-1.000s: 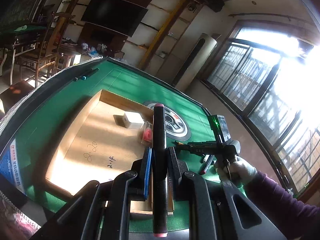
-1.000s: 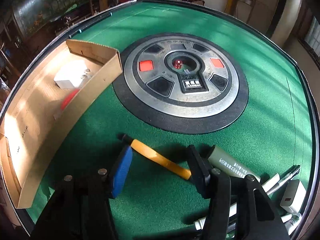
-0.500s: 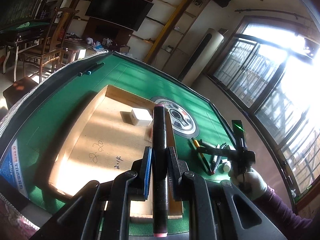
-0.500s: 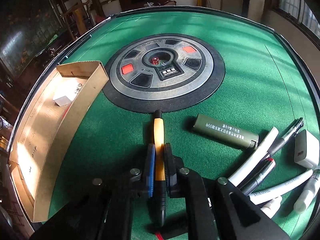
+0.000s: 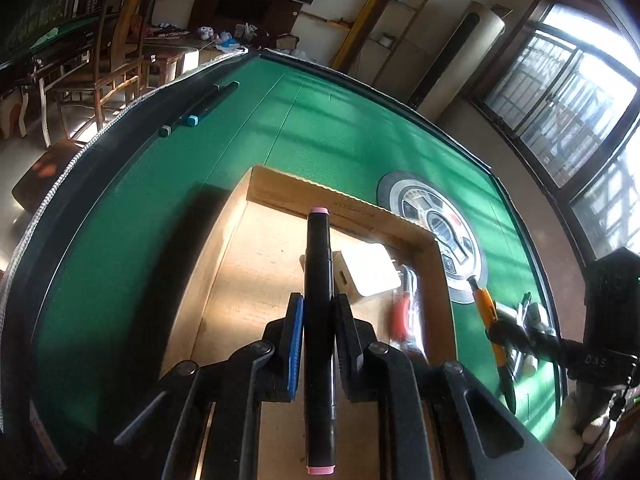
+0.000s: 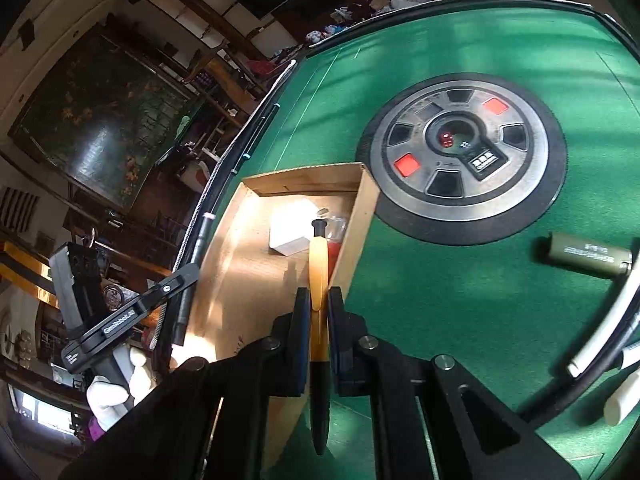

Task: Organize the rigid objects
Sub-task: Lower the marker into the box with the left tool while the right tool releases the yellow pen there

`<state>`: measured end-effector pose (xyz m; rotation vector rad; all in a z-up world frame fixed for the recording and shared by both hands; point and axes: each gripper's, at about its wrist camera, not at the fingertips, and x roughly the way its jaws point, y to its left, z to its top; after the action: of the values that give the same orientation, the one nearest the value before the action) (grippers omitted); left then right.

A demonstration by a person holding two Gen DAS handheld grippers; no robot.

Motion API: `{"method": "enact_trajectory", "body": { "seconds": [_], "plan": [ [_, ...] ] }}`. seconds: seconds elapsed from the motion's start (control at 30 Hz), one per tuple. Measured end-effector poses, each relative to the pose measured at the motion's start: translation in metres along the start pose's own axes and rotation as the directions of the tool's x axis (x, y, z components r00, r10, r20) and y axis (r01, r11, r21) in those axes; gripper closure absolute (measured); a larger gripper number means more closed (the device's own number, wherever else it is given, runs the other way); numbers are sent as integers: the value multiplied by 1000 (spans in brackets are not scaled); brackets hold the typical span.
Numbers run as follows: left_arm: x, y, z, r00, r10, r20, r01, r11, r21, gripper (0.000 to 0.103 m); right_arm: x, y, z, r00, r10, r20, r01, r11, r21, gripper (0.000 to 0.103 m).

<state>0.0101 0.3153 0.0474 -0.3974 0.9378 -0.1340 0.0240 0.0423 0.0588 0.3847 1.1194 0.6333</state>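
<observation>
1. Left wrist view: the left gripper (image 5: 318,320) is pinching a black marker (image 5: 318,280) with pink end caps, its pads pressing on the barrel from both sides.
2. The marker is hanging over the open cardboard box (image 5: 280,188), which is sitting on the green tabletop (image 5: 160,220).
3. Inside the box a white adapter (image 5: 370,270) is lying beside a red-handled item in clear wrapping (image 5: 402,312); the two look to be touching, though I cannot tell for sure.
4. Two dark pens (image 5: 200,108) are lying on the black edge of the tabletop, well apart from the box.
5. Right wrist view: the right gripper (image 6: 319,312) is pinching an orange-and-black pen (image 6: 319,268), its pads pressing on the orange barrel.
6. The pen's black tip is pointing over the box's near wall, toward the white adapter (image 6: 294,228).
7. An olive-green cylinder (image 6: 588,256) and several white markers (image 6: 604,320) are lying on the tabletop to the right, near each other.
8. A round silver panel (image 6: 464,160) is sitting in the middle of the tabletop, just beside the box corner.
</observation>
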Motion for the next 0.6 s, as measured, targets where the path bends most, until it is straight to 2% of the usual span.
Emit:
{"method": "enact_trajectory", "body": {
  "seconds": [0.2, 0.33, 0.4, 0.43, 0.57, 0.6],
  "plan": [
    [34, 20, 17, 999, 29, -23, -30, 998, -57, 88, 62, 38, 16, 998, 12, -54, -12, 1000, -4, 95],
    [35, 31, 21, 1000, -3, -14, 2, 993, -114, 87, 92, 58, 30, 998, -6, -67, 4, 1000, -20, 95],
    [27, 30, 19, 1000, -17, -12, 16, 993, -116, 79, 106, 63, 37, 997, -23, -76, 21, 999, -29, 95],
    [22, 27, 18, 1000, -17, -7, 16, 995, -103, 71, 112, 65, 40, 996, -36, -82, 34, 999, -34, 95],
    [-13, 20, 5, 998, -6, 65, 10, 998, -60, 53, 124, 67, 46, 994, -52, -95, 48, 998, -45, 92],
    [-22, 19, 2, 997, -9, 83, 14, 998, -59, 49, 122, 66, 46, 995, -57, -82, 53, 997, -50, 88]
  ]
}}
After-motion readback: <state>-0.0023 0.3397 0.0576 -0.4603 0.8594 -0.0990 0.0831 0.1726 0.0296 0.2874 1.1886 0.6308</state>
